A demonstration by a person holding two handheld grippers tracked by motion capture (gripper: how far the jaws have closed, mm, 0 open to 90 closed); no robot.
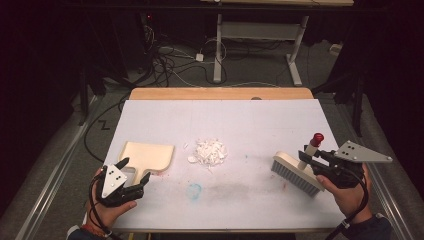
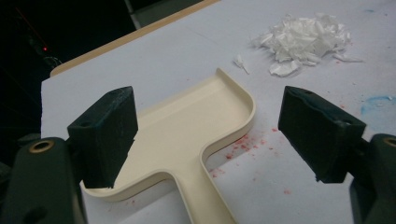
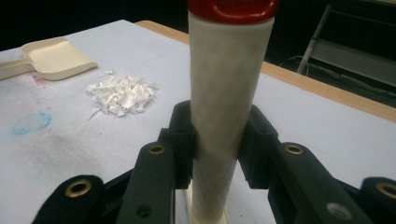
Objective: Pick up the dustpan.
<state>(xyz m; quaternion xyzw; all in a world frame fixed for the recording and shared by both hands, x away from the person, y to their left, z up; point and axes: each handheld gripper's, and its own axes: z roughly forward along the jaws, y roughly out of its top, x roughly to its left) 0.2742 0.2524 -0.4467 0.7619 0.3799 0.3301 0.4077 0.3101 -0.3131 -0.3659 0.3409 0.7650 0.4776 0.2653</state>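
Observation:
A cream dustpan [image 1: 148, 154] lies flat at the left of the white table top [image 1: 260, 120], its handle pointing toward me. My left gripper [image 1: 134, 176] is open, one jaw on each side of the dustpan [image 2: 187, 135] handle and neither touching it. A pile of white scraps [image 1: 210, 151] sits mid-table, just right of the pan. At the right, a grey-bristled brush [image 1: 296, 172] rests on the table. My right gripper [image 1: 307, 157] is shut on its upright, red-capped handle [image 3: 226, 93]. The right gripper view has the scraps [image 3: 121, 95] and the dustpan [image 3: 53, 57] farther off.
A blue smudge [image 1: 195, 190] and red specks [image 2: 243, 144] mark the table surface near the pan. The table's wooden far edge [image 1: 220, 93] borders a dark floor with cables and another desk's white legs [image 1: 218, 50].

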